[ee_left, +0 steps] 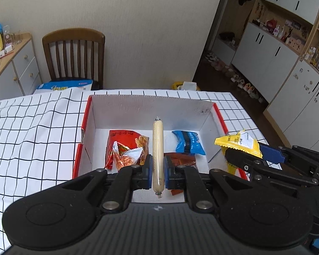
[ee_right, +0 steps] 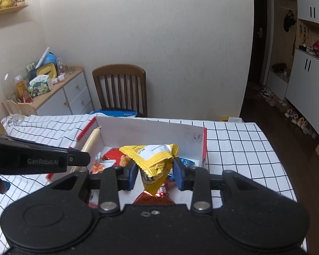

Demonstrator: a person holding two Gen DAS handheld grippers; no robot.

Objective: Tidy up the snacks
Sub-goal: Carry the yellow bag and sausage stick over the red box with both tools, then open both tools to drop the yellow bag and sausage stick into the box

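Above the box (ee_left: 91,114), the left gripper (ee_left: 158,165) clenched a sausage stick (ee_left: 158,148) and the right gripper (ee_right: 155,172) a yellow packet (ee_right: 153,155), either liable to drop outside if released early.

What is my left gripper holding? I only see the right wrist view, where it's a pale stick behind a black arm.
Observer: A sausage stick, clamped below its middle between the left gripper's blue pads, above the box.
Operator: What's in the box beside it?
Observer: A red packet lies left of it, a brown packet right.
Operator: And the blue packet?
Observer: It lies by the right wall, a dark band across it.
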